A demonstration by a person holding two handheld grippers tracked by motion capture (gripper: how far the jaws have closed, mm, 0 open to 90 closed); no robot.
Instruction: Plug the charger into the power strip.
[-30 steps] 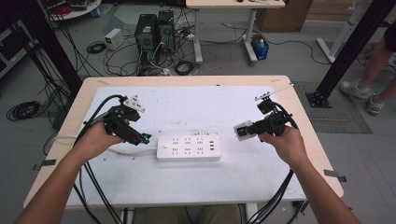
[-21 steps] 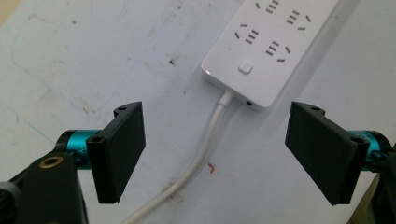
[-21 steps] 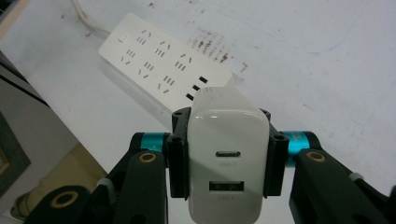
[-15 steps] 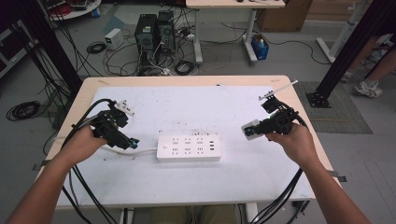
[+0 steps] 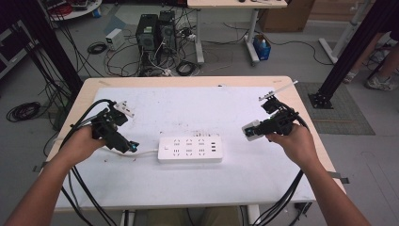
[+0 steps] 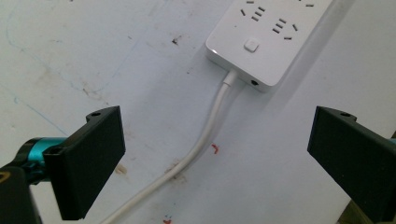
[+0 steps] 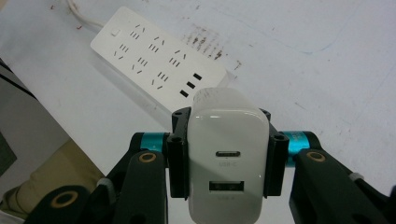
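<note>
Charger [image 7: 228, 158], white, with two USB ports on its near face, sits clamped between the right gripper's [image 7: 228, 161] fingers [image 7: 177, 154]; black pads press its left and right sides, closed tight on the block. In the high view the same charger [image 5: 251, 130] is held above the right part of the worktop [image 5: 197, 188], well apart from the power strip [image 5: 190, 149] and to its right. Right hand [image 5: 291, 143] wraps the gripper body, cables trail down off the near edge.

Left gripper [image 6: 219, 158] fingers [image 6: 91, 158] stand wide apart, nothing between the pads; jaws have just been opening. White cord [image 6: 205, 135] of the strip runs on the worktop through the gap between them, touching neither finger, and meets the strip's end [image 6: 261, 42] farther ahead. In the high view the left gripper [image 5: 131, 147] hovers just left of the strip over that cord [image 5: 146, 151], left hand [image 5: 82, 146] behind it.

Power strip lies flat mid-worktop, sockets up, three rows of outlets and USB slots at its right end [image 7: 189, 84]. Worktop surface is white, scuffed, with small red and brown marks.

Beyond the worktop: floor with tangled cables [image 5: 155, 66], two dark computer towers [image 5: 154, 32], another table's legs [image 5: 200, 33], black frame posts at both sides [image 5: 348, 61].
</note>
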